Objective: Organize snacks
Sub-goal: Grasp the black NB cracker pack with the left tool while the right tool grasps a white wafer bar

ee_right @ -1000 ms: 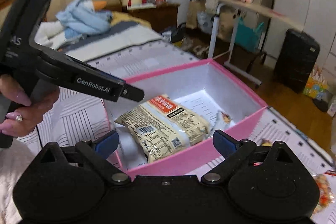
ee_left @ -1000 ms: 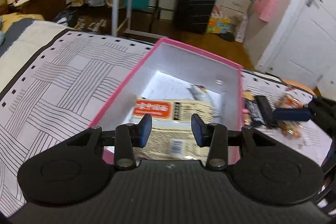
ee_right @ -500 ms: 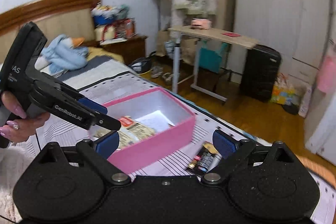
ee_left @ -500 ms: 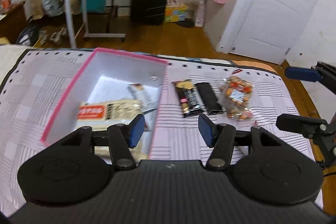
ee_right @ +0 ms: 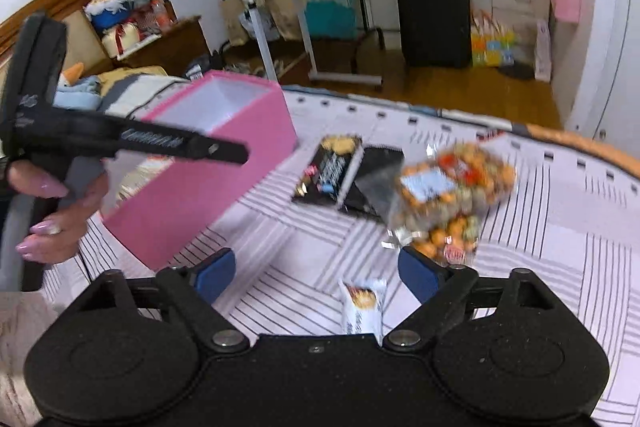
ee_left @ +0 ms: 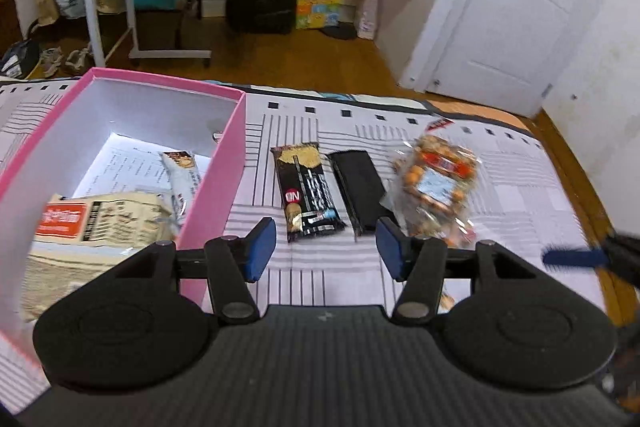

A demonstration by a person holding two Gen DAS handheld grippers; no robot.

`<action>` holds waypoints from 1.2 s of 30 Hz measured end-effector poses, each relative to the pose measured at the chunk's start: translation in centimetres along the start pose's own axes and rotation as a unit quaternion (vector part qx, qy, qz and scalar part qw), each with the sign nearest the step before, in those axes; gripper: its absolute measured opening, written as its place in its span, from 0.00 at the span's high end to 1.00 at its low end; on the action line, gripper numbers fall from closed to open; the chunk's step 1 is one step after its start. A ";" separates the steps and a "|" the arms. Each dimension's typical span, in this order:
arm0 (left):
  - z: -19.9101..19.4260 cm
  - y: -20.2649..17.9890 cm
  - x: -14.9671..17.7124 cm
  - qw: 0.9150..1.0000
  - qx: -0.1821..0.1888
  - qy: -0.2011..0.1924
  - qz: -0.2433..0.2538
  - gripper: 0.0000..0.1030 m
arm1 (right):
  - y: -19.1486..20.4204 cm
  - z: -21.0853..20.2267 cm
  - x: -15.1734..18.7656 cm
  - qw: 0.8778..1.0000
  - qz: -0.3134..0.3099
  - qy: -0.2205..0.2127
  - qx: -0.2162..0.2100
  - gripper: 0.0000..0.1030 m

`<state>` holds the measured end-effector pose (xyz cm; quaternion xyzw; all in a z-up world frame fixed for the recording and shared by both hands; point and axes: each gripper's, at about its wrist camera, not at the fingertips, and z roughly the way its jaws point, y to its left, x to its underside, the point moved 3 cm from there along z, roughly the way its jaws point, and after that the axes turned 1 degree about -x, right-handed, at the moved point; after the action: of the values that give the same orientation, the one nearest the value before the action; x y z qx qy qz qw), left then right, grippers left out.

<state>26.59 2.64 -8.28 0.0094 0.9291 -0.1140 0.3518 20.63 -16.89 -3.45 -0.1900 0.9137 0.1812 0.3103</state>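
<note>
**Both jaws empty above the snacks on the bed**

The pink box (ee_left: 236, 155) stands on the bed (ee_left: 520, 195), on a sheet with grey line patterns. Inside it lie a large beige snack bag (ee_left: 100, 223) with an orange label and a small pale bar (ee_left: 182, 175) that leans toward the right wall of the box. Just beside the box, on the sheet, three more snacks lie in a row: a black bar with gold print (ee_left: 306, 193), then a plain black bar (ee_left: 360, 191) very near it, then a clear bag of orange crackers (ee_left: 436, 183). In the right wrist view one more small white bar (ee_right: 362, 307) lies on the sheet, close in front of the right gripper.

The left gripper (ee_left: 326, 247) hangs over the sheet, to the right of the box wall. Its jaws stand moderately apart and nothing is between them; they have opened within the last second. The black bar with gold print is seen just beyond the gap, not touched.

The right gripper (ee_right: 316, 273) has its jaws wide apart, though they have just been closing a little. They hold nothing; the small white bar and the cracker bag show near the right pad, but I cannot tell if they touch.

A hand (ee_right: 56, 211) with pink nails holds the left gripper's handle.
</note>
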 end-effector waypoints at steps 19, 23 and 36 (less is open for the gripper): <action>14.9 0.1 1.4 0.996 -0.083 0.002 -0.039 0.44 | -3.2 7.3 7.0 0.998 0.033 0.041 0.020 0.40; 16.1 0.3 0.9 0.995 -0.082 -0.006 -0.055 0.39 | -2.4 7.3 8.0 0.999 0.017 0.031 0.037 0.59; 14.5 -0.2 1.2 0.997 -0.059 0.024 -0.042 0.51 | -2.4 6.3 7.7 0.997 0.043 0.003 0.057 0.70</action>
<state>35.15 -0.82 -19.56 -0.0479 0.9418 -0.0736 0.3245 19.20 -17.92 -13.53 -0.1329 0.9308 0.1415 0.3098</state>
